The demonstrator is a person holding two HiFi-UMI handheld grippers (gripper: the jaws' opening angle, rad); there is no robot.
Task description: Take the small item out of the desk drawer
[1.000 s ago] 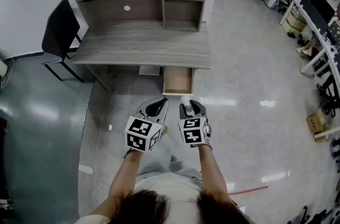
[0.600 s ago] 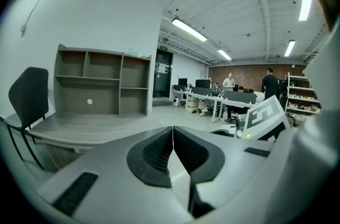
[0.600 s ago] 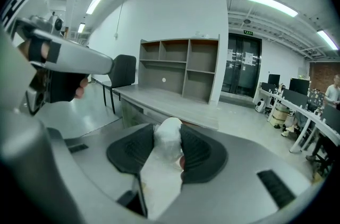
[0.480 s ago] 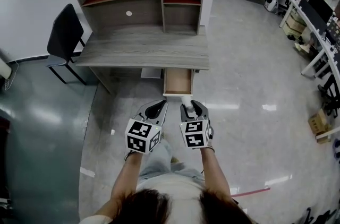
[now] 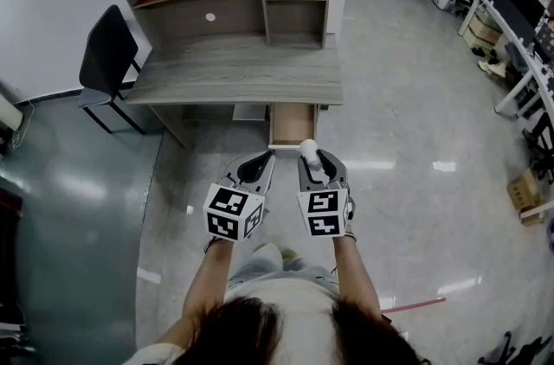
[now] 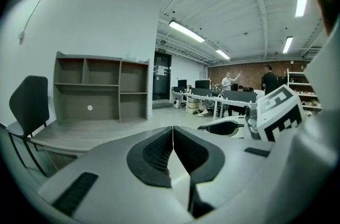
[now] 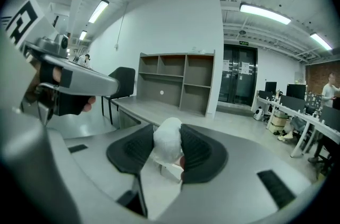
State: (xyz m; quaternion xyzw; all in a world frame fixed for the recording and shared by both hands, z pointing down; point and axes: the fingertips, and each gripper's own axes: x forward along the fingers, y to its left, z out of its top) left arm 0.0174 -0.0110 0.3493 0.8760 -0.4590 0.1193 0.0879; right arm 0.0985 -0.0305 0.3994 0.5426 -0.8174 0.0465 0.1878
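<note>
A grey wooden desk (image 5: 234,80) with a shelf unit on it stands ahead, and its drawer (image 5: 292,126) is pulled out and looks bare inside. My right gripper (image 5: 313,159) is shut on a small white item (image 5: 309,152), held in the air in front of the drawer. In the right gripper view that white item (image 7: 168,147) sits squeezed between the two black pads. My left gripper (image 5: 256,167) hovers beside it on the left with its jaws pressed together and nothing between them (image 6: 172,135).
A black chair (image 5: 106,60) stands at the desk's left end. A small white disc (image 5: 209,17) lies on a lower shelf. Office desks (image 5: 511,26) with monitors and boxes line the right side. The floor is glossy.
Both grippers have risen a little in front of the drawer, the right one more, still carrying the white item. The head view has shifted slightly.
</note>
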